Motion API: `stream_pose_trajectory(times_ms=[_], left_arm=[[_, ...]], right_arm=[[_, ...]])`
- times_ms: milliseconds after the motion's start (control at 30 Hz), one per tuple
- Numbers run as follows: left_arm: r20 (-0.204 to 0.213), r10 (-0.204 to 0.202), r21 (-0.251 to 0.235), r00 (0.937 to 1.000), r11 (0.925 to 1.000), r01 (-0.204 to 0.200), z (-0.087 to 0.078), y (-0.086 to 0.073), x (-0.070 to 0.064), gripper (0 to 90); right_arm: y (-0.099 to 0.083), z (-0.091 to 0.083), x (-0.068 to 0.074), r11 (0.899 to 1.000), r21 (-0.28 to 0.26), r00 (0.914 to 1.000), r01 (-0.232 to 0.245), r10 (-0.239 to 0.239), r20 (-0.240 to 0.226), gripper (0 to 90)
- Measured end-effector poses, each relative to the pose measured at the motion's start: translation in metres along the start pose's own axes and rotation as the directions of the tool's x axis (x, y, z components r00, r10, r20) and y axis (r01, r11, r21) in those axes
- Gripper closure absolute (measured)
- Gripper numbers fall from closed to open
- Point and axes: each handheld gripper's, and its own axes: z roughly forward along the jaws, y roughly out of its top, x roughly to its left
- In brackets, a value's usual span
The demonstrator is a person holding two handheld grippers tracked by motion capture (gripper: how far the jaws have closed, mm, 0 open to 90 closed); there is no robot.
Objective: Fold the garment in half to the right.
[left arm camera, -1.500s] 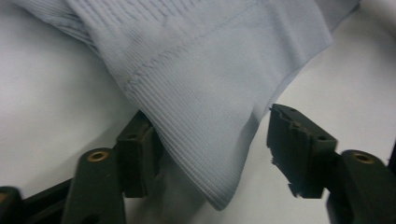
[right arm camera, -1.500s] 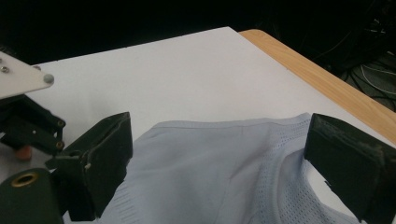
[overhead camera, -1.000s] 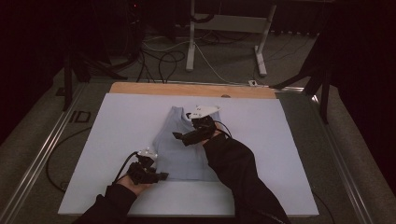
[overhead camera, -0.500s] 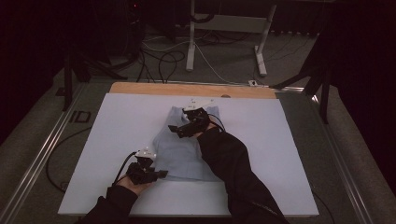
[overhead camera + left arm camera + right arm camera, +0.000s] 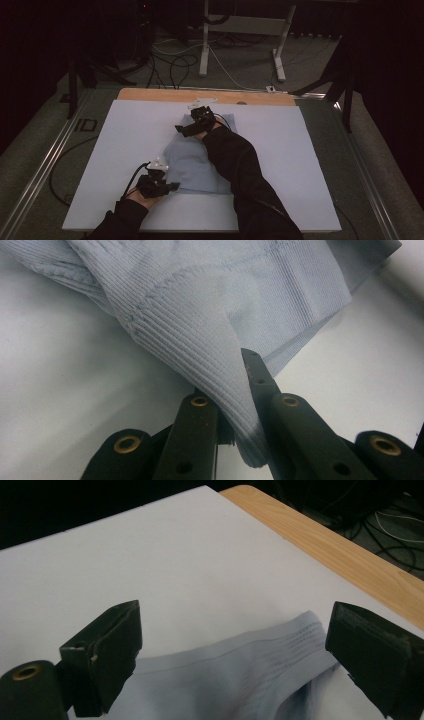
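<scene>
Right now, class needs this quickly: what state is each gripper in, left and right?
Left gripper: shut on a fold of the pale blue garment.
Right gripper: open, jaws wide apart above the garment's far edge, holding nothing.

High view looks forward and down from afar; both gripper views sit close, sharing the pale blue ribbed knit garment (image 5: 192, 162) on the white tabletop (image 5: 125, 135).

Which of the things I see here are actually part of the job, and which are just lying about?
Part of the job:
- pale blue knitted garment
- left gripper, jaws shut on a fold of it
- right gripper, jaws open over its far edge
- white board beneath it

Lying about:
- cables on the floor
- metal stand
</scene>
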Motion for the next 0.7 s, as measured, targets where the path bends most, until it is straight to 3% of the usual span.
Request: stream_pose_trajectory(times_ms=[167,400,533,700], left_arm=[[0.002,0.001,-0.008,1.0000,1.0000,-0.001,-0.001,0.001,-0.002,86.5],[0.009,-0.007,-0.021,0.9999,0.9997,0.008,-0.003,0.001,-0.001,86.6],[-0.001,0.003,-0.021,1.0000,0.9998,-0.003,-0.003,0.001,-0.002,86.6],[0.004,-0.002,-0.025,1.0000,0.9997,0.002,-0.003,0.001,0.000,86.6]], right_arm=[[0.005,0.015,-0.011,1.000,0.016,0.9997,-0.019,0.019,0.018,8.7],[0.014,0.034,-0.023,0.997,0.066,0.9957,-0.045,0.039,0.084,14.3],[0.016,0.043,-0.030,0.994,0.079,0.9924,-0.077,0.069,0.102,22.3],[0.016,0.054,-0.034,0.989,0.112,0.9843,-0.101,0.082,0.156,36.3]])
